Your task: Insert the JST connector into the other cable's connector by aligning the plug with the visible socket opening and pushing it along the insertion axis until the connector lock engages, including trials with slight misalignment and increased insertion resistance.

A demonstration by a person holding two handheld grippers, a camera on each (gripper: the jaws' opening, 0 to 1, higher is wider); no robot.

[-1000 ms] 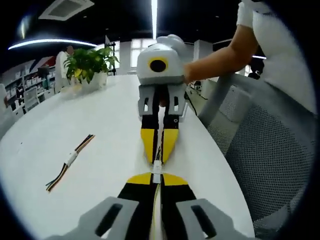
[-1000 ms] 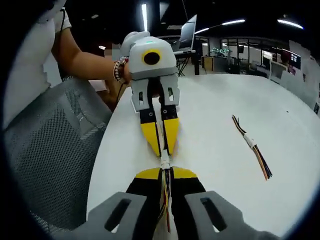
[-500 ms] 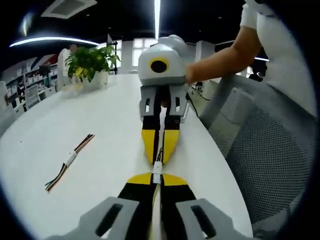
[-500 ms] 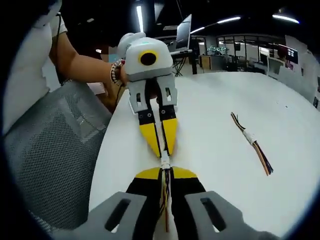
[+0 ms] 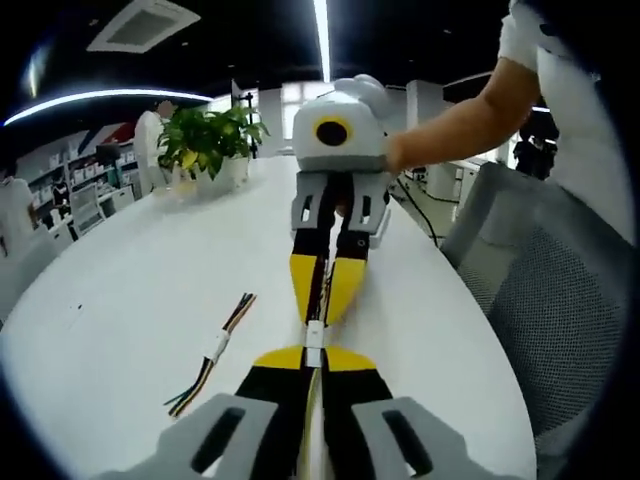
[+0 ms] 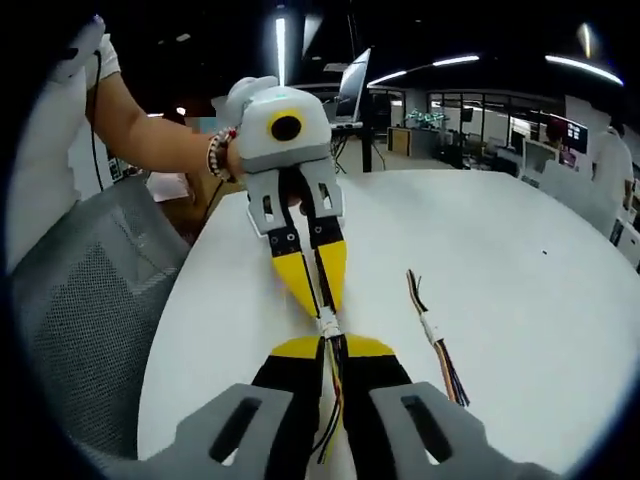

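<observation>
Left gripper (image 5: pixel 313 352) jaws pinched narrow on white JST connector (image 5: pixel 314 335) at its tips, nose to nose with right gripper (image 5: pixel 326 300), whose yellow jaws clamp the other cable. In the right gripper view, right gripper (image 6: pixel 331 342) grips coloured wires (image 6: pixel 334 400) trailing back between its jaws, white plug (image 6: pixel 328 323) at the tips touching left gripper's (image 6: pixel 312 278) yellow tips. Whether the lock is engaged: cannot tell. Spare joined cable (image 5: pixel 213 352) lies loose on the white round table (image 5: pixel 140 280), near. Potted plant (image 5: pixel 208 140) at the far edge, grey mesh chair (image 5: pixel 545 300) beside, dim office behind.
</observation>
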